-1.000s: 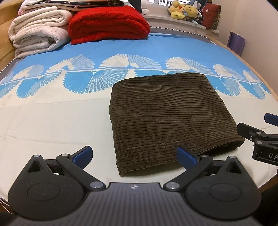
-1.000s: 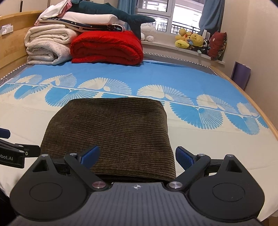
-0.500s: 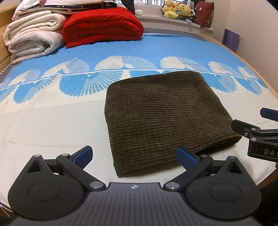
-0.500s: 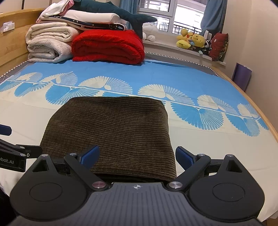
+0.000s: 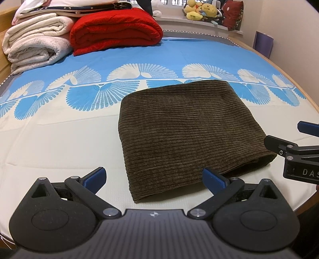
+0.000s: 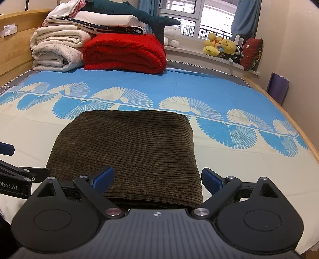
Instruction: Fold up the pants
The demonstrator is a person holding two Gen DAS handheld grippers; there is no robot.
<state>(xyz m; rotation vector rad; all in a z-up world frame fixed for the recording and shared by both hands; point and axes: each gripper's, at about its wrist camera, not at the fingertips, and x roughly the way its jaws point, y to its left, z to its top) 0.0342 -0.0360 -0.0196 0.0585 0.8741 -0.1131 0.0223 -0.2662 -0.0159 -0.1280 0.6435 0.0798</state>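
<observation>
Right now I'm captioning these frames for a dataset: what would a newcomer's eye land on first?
First, the folded brown corduroy pants, lying flat on the cream part of the bed sheet just beyond both open grippers. Next, the red blanket folded at the far end of the bed, beside a stack of white bedding. Then the plush toys on the windowsill at the far right.

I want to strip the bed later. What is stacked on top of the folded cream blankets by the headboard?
On the folded cream blankets lie white bedding, a dark star-print layer and a teal plush shark. Anything between layers is hidden.
</observation>
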